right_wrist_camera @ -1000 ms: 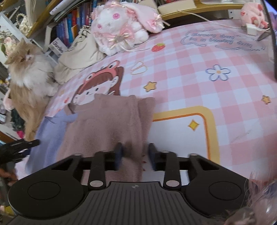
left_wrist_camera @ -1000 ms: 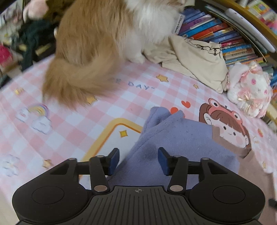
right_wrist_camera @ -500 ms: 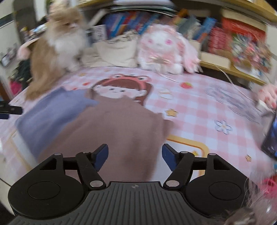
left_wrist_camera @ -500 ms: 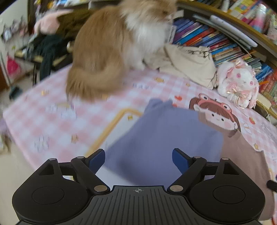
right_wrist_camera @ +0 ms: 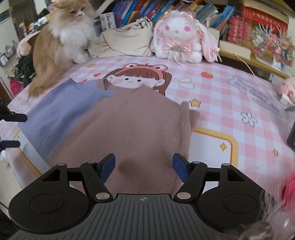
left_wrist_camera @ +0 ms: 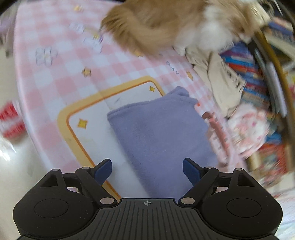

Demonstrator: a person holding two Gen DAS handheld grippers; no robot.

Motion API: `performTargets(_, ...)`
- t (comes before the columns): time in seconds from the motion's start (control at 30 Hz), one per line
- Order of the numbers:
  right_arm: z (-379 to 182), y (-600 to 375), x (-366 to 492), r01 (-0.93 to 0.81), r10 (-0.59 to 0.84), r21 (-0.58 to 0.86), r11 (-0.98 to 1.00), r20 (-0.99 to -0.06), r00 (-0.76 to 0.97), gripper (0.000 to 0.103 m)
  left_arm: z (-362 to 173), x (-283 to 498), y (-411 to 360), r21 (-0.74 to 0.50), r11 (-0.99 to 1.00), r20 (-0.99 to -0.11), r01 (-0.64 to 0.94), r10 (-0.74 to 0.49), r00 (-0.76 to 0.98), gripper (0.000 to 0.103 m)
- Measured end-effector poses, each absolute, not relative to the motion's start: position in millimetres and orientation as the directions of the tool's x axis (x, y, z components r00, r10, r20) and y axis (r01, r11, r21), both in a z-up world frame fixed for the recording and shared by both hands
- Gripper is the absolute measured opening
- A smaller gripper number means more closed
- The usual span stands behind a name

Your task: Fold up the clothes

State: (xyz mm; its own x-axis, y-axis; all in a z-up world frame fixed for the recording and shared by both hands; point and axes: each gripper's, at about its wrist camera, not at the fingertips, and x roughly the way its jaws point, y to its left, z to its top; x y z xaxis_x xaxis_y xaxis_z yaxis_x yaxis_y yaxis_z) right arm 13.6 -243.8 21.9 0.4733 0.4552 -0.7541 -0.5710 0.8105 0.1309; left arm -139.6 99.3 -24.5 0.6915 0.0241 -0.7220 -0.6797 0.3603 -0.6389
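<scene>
Black ribbed left claw (left_wrist_camera: 147, 170), right claw (right_wrist_camera: 144, 167), blue pads, silver screws

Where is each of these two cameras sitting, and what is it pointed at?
Left wrist: rides the left gripper, looking down past its closing fingers at the purple cloth; cat beyond.
Right wrist: rides the right gripper, open above the brown cloth, facing the bookshelf; left gripper at the edge.
Shared: purple cloth, cat, checked mat.

Two garments (right_wrist_camera: 129, 129), one cat (right_wrist_camera: 62, 40), one plush rabbit (right_wrist_camera: 182, 37).

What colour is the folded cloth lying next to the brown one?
Lavender blue cloth, clearest in the left wrist view.
</scene>
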Motion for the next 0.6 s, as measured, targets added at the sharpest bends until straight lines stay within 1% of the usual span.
performTargets(0.03, 22.2, -243.5, 12.8, -0.555, 0.448, 0.137, 0.82, -0.756, 0.476, 0.066, -28.0, -141.3, 102.7, -0.667, 0.327, -0.706, -0.669, 0.008, 0.708, 0.083)
performTargets(0.1, 23.4, -242.5, 10.6, -0.517, 0.42, 0.132, 0.846, -0.763, 0.492, 0.058, -34.7, -143.1, 109.0, -0.713, 0.269, -0.676, -0.647, -0.022, 0.736, 0.073)
performTargets(0.13, 23.9, -241.9, 9.3, -0.499, 0.405, 0.128, 0.857, -0.765, 0.5, 0.055, -37.1, -141.7, 111.9, -0.723, 0.257, -0.67, -0.641, -0.032, 0.742, 0.067)
performTargets(0.17, 23.1, -241.1, 8.3, -0.482, 0.39, 0.124, 0.867, -0.77, 0.504, 0.052, -39.4, -140.3, 114.8, -0.732, 0.245, -0.663, -0.635, -0.042, 0.748, 0.066)
performTargets(0.2, 21.5, -239.9, 7.5, -0.467, 0.375, 0.12, 0.876, -0.777, 0.505, 0.051, -41.8, -139.0, 117.8, -0.741, 0.233, -0.656, -0.629, -0.052, 0.753, 0.066)
performTargets(0.33, 12.9, -232.7, 3.7, -0.44, 0.318, 0.072, 0.895, -0.796, 0.516, 0.05, -52.2, -138.3, 133.1, -0.761, 0.164, -0.641, -0.627, -0.041, 0.767, 0.065)
performTargets(0.4, 9.0, -227.8, 0.7, -0.439, 0.29, 0.036, 0.898, -0.798, 0.528, 0.05, -58.9, -140.5, 140.4, -0.791, 0.102, -0.608, -0.603, -0.035, 0.793, 0.065)
performTargets(0.47, 7.3, -225.0, 0.1, -0.432, 0.273, 0.019, 0.902, -0.799, 0.536, 0.05, -62.3, -140.3, 144.7, -0.805, 0.086, -0.591, -0.587, -0.035, 0.806, 0.065)
performTargets(0.5, 6.8, -224.2, 0.6, -0.425, 0.268, 0.018, 0.905, -0.8, 0.537, 0.05, -63.4, -139.5, 146.2, -0.809, 0.09, -0.585, -0.58, -0.036, 0.81, 0.06)
performTargets(0.53, 6.2, -224.1, 1.7, -0.418, 0.265, 0.021, 0.908, -0.801, 0.537, 0.05, -63.3, -137.4, 146.7, -0.805, 0.113, -0.59, -0.583, -0.04, 0.807, 0.05)
performTargets(0.6, 5.0, -224.9, 3.7, -0.403, 0.265, 0.033, 0.914, -0.801, 0.536, 0.051, -63.7, -132.7, 148.3, -0.793, 0.152, -0.603, -0.59, -0.053, 0.796, 0.042)
